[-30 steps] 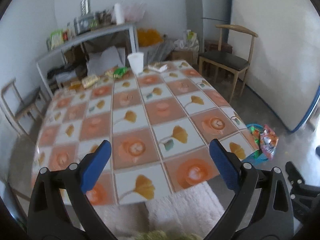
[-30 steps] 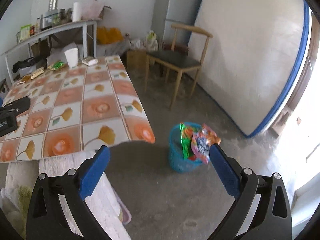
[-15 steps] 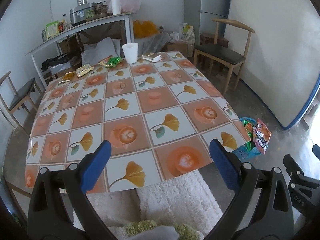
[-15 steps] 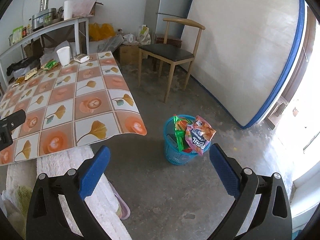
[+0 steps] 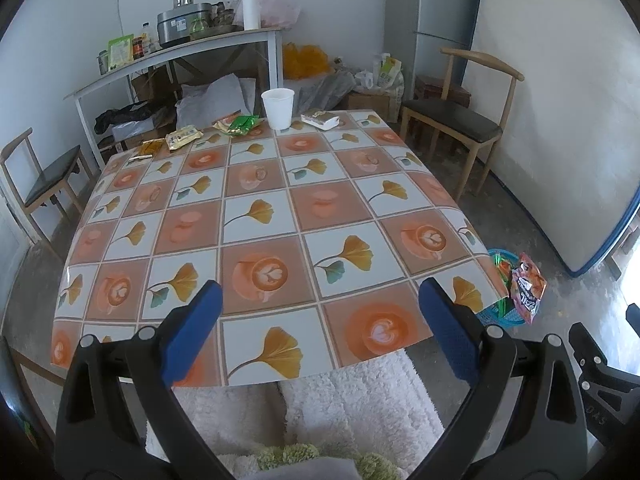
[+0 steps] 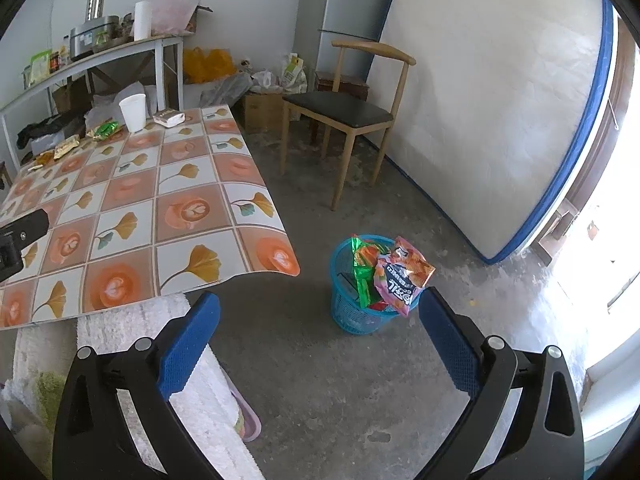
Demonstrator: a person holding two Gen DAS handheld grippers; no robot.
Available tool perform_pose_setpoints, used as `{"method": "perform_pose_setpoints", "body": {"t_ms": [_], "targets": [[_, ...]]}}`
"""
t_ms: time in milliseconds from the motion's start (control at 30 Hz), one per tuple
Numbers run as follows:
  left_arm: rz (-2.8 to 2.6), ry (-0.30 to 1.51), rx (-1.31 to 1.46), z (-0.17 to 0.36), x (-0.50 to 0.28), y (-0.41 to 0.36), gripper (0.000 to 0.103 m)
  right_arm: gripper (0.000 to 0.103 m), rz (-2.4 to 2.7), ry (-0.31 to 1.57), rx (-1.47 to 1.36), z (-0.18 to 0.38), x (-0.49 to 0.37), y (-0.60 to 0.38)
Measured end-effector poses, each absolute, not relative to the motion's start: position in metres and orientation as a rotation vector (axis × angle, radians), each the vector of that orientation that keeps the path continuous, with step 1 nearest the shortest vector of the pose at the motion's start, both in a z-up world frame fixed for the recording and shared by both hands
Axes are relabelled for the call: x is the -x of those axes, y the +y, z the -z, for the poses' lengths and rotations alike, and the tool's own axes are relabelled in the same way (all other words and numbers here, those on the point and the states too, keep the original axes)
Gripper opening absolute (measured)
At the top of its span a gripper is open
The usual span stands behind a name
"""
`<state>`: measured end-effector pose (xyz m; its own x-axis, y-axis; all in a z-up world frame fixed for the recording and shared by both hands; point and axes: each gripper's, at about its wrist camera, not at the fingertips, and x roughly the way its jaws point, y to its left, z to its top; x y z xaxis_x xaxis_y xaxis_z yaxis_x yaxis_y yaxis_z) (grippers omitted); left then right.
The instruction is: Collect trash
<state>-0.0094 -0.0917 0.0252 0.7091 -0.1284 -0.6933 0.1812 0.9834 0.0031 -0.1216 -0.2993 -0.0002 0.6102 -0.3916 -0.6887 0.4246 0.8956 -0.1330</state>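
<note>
Cluttered room, tiled-pattern tablecloth table (image 5: 280,216) with snack wrappers (image 5: 240,125) and white paper cup (image 5: 277,109) way up at 12 o'clock, blue mesh bin (image 6: 356,300) at my 3, both my left claw (image 5: 318,322) and right claw (image 6: 318,330) spread and empty, so I'd reach far and pinch a wrapper flat by an edge.

Both grippers spread wide, nothing between the pads.

The left gripper (image 5: 320,320) points forward and slightly down, its two blue pads (image 5: 192,332) well apart — jaws fully spread and holding nothing. The right gripper (image 6: 320,332) sits in the same pose, blue pads (image 6: 450,344) equally wide apart and bare — a black edge of it shows at the lower right of the left view.
</note>
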Motion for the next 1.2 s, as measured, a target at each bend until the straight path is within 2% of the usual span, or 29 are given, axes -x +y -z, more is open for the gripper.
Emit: {"method": "perform_pose_setpoints", "body": {"t_ms": [1200], "targets": [[0.142, 0.774, -0.056, -0.025, 0.011, -0.081, 0.095, 0.097, 0.471, 0.763, -0.044, -0.004, 0.123, -0.298]]}}
